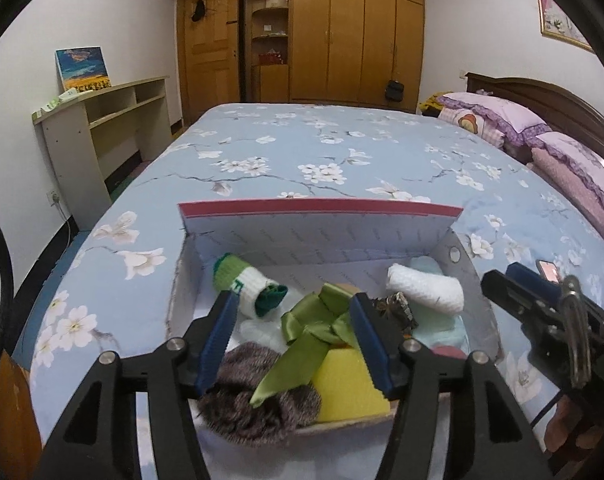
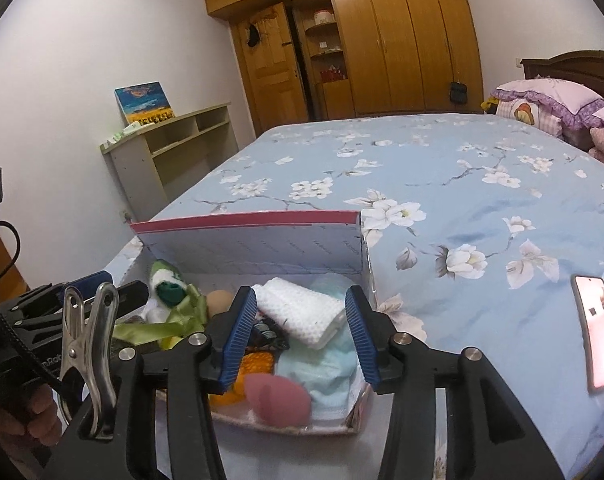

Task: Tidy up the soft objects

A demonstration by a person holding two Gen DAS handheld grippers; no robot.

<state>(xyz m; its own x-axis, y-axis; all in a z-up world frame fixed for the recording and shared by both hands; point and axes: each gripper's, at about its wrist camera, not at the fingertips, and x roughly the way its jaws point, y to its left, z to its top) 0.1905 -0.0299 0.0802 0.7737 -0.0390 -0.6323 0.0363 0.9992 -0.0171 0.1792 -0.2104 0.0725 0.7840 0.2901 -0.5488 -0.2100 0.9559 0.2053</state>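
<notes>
Around you, a phone lies on the bed right of the box; a shelf stands by the left wall; pillows sit at the headboard. Your left gripper hangs with fingers apart above the ribbon, brown fluff and sponge; your right gripper, also spread and empty, hovers over the white cloth, blue cloth and pink puff; a green sock lies at the box's back left.

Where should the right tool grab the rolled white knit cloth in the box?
Grip the white knit roll across its middle, coming from above with the right tool. It lies on top of the pile, long axis slanting, so fingers can close across its narrow width.
</notes>
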